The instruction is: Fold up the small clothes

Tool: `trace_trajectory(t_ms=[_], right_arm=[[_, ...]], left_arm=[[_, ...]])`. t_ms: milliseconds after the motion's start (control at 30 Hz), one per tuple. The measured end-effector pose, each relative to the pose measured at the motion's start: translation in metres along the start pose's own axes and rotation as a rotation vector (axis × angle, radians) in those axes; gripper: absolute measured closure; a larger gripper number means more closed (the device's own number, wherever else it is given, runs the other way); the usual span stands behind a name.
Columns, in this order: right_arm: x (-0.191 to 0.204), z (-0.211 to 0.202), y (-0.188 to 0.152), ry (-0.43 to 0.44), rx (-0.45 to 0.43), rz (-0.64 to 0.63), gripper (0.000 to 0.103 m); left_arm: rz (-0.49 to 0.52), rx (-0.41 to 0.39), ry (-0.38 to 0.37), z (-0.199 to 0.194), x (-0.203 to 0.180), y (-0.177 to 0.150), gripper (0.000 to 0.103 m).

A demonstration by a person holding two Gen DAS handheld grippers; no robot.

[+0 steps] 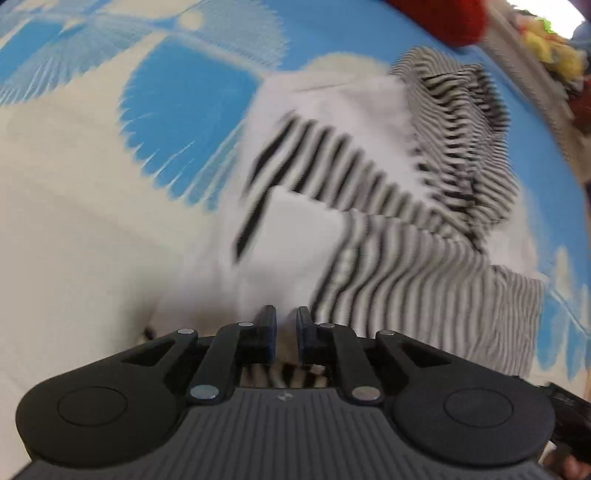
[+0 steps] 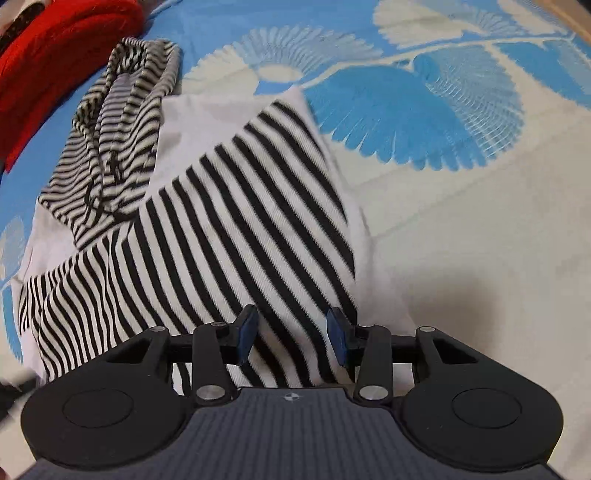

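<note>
A small white garment with black stripes lies on the blue and cream bedsheet, partly folded, its thin-striped hood bunched at the far left. My right gripper is open, low over the garment's near edge, holding nothing. In the blurred left wrist view the same garment lies ahead. My left gripper has its jaws nearly together with white cloth between the fingers; striped cloth shows just behind them.
A red fuzzy item lies at the bed's far left corner; it also shows in the left wrist view. Colourful clutter sits beyond the bed edge. Bare patterned sheet spreads on the left.
</note>
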State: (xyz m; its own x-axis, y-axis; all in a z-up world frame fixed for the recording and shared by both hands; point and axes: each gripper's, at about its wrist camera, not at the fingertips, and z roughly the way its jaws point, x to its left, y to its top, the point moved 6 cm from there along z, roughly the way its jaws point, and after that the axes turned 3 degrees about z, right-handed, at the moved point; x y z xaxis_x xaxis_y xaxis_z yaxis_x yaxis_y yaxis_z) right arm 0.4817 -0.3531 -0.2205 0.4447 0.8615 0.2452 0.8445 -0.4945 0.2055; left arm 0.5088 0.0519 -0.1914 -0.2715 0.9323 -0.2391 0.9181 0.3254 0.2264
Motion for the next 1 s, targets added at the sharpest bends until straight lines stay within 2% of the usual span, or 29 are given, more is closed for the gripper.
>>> trace_trajectory(t_ms=[67,133,167,233,267,333,433,500,633,833,1000], right_arm=[[0.002,0.000,0.002,0.017,-0.004,-0.007,0.059],[-0.002,0.008,0.002,0.008,0.010,-0.013,0.059],[-0.005,0.011,0.002,0.013,0.017,0.007,0.059],[-0.004,0.008,0.004,0.011,0.016,0.016,0.059],[-0.002,0.002,0.006,0.012,0.003,0.018,0.059],[0.003,-0.010,0.010,0.031,-0.034,0.007,0.059],[0.010,-0.027,0.018,0.036,-0.098,-0.045,0.057],[0.013,-0.037,0.025,0.024,-0.140,-0.089,0.052],[0.017,-0.054,0.034,-0.022,-0.216,-0.193,0.051],[0.016,-0.072,0.040,-0.060,-0.265,-0.327,0.048],[0.005,-0.073,0.042,-0.120,-0.272,-0.401,0.045]], left_arm=[[0.024,-0.044,0.007,-0.009,-0.004,0.005,0.091],[0.073,-0.115,0.003,-0.020,-0.013,0.011,0.085],[0.093,-0.118,0.009,-0.019,-0.016,0.009,0.080],[0.091,-0.043,0.054,0.000,-0.017,0.003,0.080],[0.076,-0.033,0.058,0.004,-0.015,0.000,0.080],[0.097,-0.070,0.079,-0.003,-0.022,0.003,0.080],[0.179,-0.187,0.066,-0.027,-0.042,0.010,0.077],[0.212,-0.240,0.063,-0.038,-0.051,0.012,0.076],[0.260,-0.315,0.083,-0.044,-0.067,0.019,0.076],[0.344,-0.419,0.076,-0.066,-0.081,0.024,0.077],[0.438,-0.503,0.140,-0.068,-0.110,0.047,0.080]])
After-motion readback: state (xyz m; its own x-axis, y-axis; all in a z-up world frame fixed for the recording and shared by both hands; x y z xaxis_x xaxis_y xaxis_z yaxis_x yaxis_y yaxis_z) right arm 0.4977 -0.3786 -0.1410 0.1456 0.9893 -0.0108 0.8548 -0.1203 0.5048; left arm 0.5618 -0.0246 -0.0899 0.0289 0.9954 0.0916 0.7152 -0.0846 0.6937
